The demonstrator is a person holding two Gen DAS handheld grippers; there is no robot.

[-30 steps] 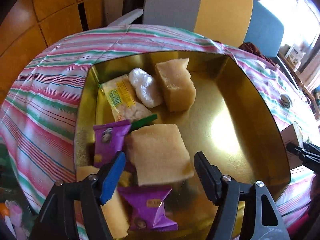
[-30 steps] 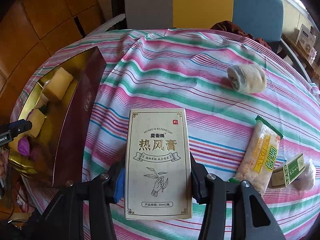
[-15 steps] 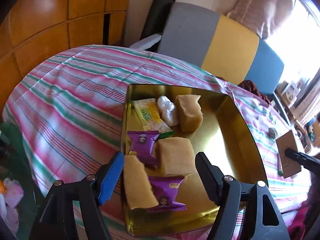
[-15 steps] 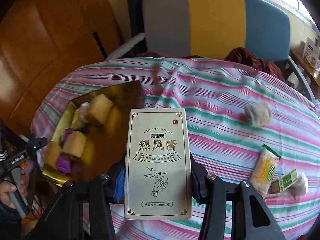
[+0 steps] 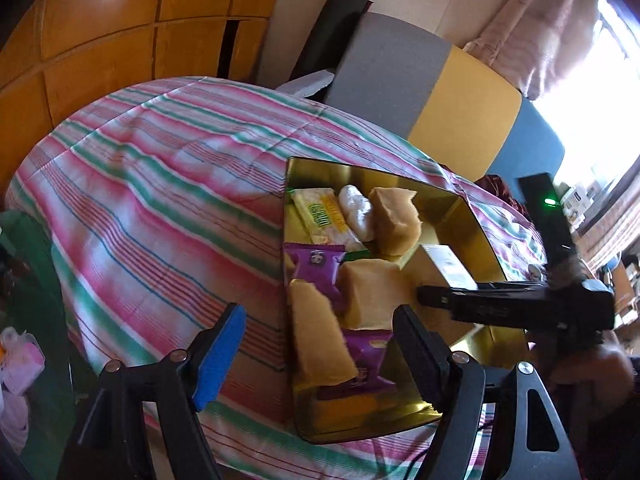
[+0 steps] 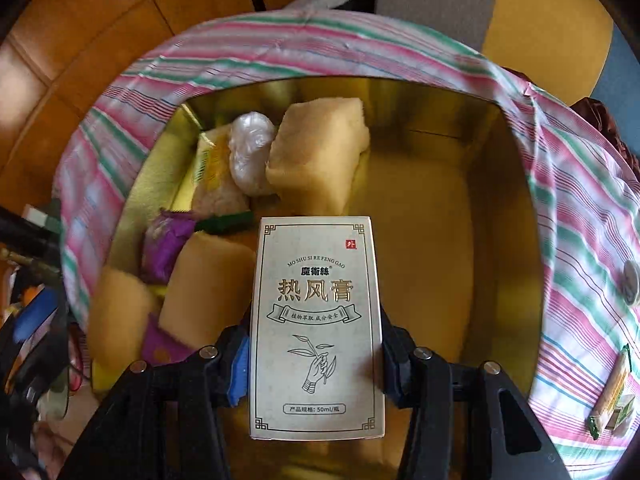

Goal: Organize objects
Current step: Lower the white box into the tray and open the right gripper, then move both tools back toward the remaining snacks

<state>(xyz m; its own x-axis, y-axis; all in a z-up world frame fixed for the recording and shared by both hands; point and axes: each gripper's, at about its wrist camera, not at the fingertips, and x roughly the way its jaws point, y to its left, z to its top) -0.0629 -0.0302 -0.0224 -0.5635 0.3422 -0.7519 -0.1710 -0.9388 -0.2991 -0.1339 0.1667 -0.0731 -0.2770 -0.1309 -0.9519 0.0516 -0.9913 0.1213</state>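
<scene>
Box clamped in right gripper fingers above gold tin | left gripper empty, fingers just widening | tin holds sponges, snack packets

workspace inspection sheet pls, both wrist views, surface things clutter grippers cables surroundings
surface: striped tablecloth over the table
job's things: gold tray holds three yellow sponges, first one, two purple snack packets, one at, a yellow-green snack pack and a clear-wrapped white lump; cream carton box held over the tray
clutter: small packets on the cloth outside the tray
grippers: right gripper clamped on the box; left gripper empty, jaws just been opening
cables: thin dark cable under the tray's near edge
surroundings: grey, yellow and blue chair, wooden panels, curtained window
</scene>
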